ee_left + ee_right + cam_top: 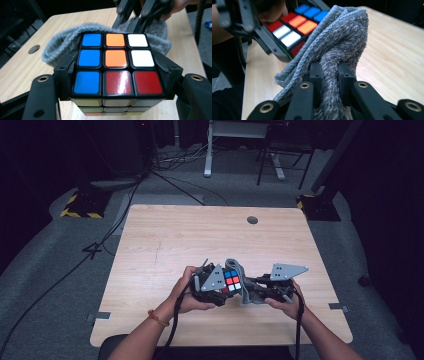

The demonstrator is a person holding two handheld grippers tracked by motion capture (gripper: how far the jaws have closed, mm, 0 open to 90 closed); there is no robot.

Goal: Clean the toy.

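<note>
Cube sits clamped between left gripper jaws; right gripper jaws pinch grey cloth.

Both forearms are bare, with a thin orange-red band on the left wrist. Each gripper is black, with a grey three-cornered plate on top, brass-ringed screw holes in the linkage, and a trailing black cable.

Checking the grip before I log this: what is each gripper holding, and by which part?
The left gripper clamps the puzzle cube by two opposite sides. The right gripper pinches a bunched fold of the grey cloth.
</note>
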